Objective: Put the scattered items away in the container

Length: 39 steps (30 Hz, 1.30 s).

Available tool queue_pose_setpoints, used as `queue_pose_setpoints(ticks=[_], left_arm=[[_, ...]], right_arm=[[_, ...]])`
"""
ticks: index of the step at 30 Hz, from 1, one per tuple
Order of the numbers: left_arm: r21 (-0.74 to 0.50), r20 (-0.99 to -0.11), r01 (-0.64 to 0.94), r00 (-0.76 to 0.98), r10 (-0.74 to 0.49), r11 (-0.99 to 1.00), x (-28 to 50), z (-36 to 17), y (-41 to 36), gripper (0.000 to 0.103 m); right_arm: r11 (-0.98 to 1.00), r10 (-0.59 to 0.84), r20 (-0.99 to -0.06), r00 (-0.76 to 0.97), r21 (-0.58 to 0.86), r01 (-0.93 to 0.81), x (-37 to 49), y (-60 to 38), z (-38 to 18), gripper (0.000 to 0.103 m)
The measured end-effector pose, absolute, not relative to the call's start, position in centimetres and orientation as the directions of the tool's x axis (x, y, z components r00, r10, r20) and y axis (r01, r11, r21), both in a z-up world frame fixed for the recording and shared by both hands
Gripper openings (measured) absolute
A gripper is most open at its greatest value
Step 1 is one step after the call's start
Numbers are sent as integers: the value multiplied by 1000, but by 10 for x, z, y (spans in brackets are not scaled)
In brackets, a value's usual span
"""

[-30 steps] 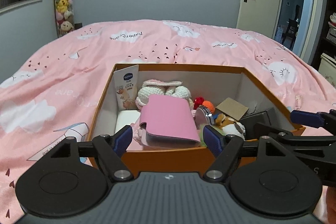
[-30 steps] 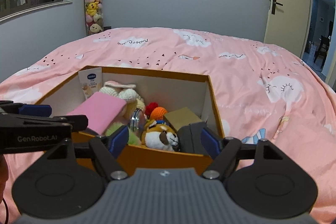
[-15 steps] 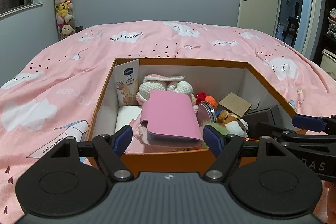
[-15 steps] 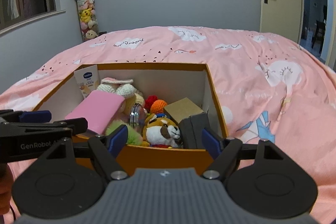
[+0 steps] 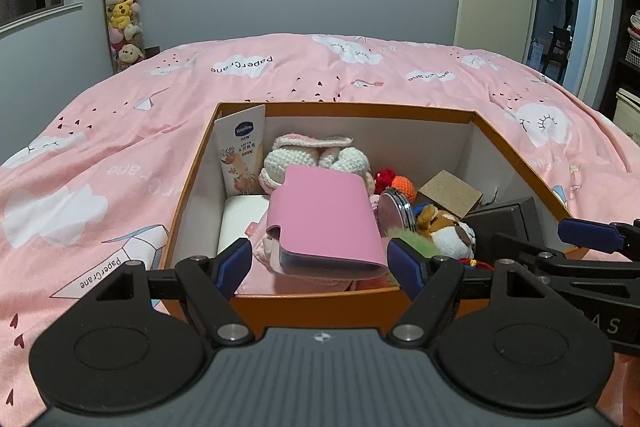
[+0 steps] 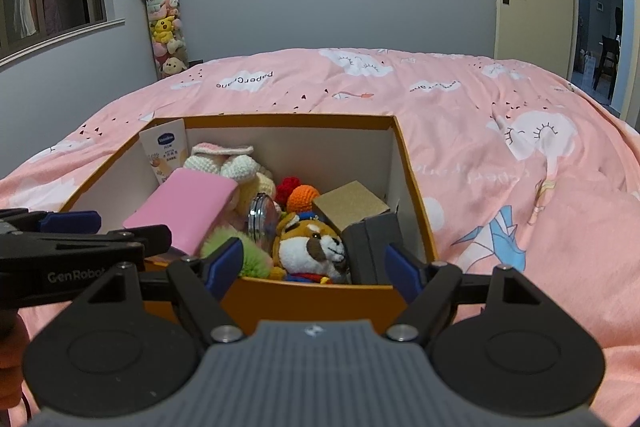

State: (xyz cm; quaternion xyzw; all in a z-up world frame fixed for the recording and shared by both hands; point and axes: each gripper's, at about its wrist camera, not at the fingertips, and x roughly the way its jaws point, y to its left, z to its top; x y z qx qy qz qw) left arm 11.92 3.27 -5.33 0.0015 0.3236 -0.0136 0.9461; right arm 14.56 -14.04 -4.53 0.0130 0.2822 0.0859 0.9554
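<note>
Box (image 5: 312,301) sits on bed (image 5: 100,155), near its front edge, holding pink case (image 5: 326,219), tube (image 5: 242,155) in far-left corner, plush (image 6: 310,247), dark box (image 6: 372,247) at right wall. Left gripper (image 5: 320,265) and right gripper (image 6: 312,265) hover at box's near rim, jaws apart, empty.

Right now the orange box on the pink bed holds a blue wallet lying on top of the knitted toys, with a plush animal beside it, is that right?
Nearly. The wallet is pink, not blue; the left wrist view shows it clearly. It does lie on the knitted toys in the orange box on the pink bed, with the plush animal beside it.
</note>
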Motion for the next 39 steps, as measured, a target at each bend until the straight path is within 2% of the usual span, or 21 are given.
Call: queue_pose_setpoints(ticks=[39], left_arm=[[-7,-611,41,791,-37,999,118,-54,32,88]], right_arm=[[985,169,-536,827,75,-153,146,-140,-49,81]])
